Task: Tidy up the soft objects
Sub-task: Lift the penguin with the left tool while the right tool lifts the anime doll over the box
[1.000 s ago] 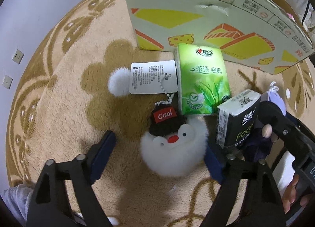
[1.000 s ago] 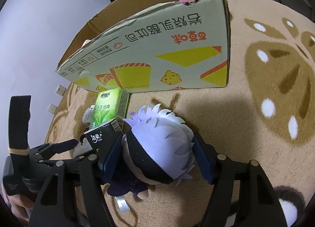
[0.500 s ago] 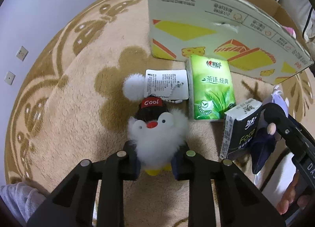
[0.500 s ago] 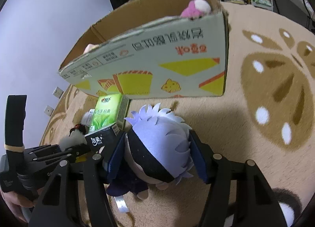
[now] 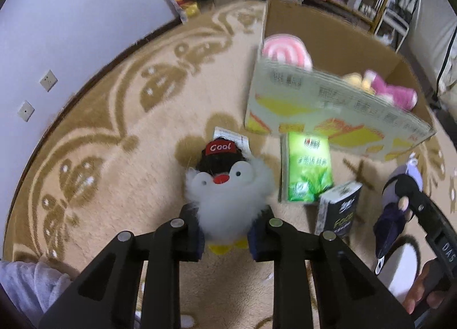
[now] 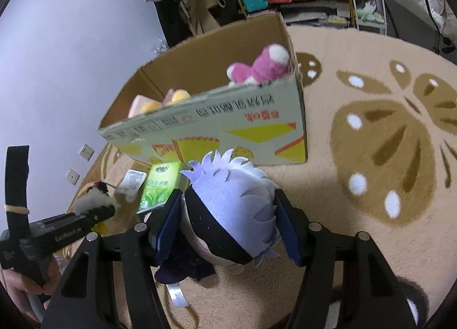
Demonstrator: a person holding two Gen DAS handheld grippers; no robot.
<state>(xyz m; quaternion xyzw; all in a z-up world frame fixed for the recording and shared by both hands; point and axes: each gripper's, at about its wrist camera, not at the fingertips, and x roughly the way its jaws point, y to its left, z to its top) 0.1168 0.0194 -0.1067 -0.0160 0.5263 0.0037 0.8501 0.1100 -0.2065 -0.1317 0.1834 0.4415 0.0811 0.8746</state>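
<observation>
Soft toys sit in both claws above a beige patterned carpet point(image 6: 371, 229). Cardboard box point(image 6: 217, 129), open-topped, fills upper centre of the right wrist view and holds a pink plush point(image 6: 262, 67) at its right end, yellow-and-pink plushes point(image 6: 160, 102) at its left. White-haired doll point(image 6: 228, 214), centre frame, is clamped at the head between the right claw point(image 6: 228, 226) pads. Penguin plush point(image 5: 228, 186), black "Cool" cap, is pinched low on its body by the left claw point(image 5: 227, 233), lower centre of the left wrist view. Green tissue pack point(image 5: 308, 172) lies flat just below the box; black tissue pack point(image 5: 340, 212) stands at its lower right corner. Paper tag point(image 5: 231, 136) shows behind the penguin's cap.
</observation>
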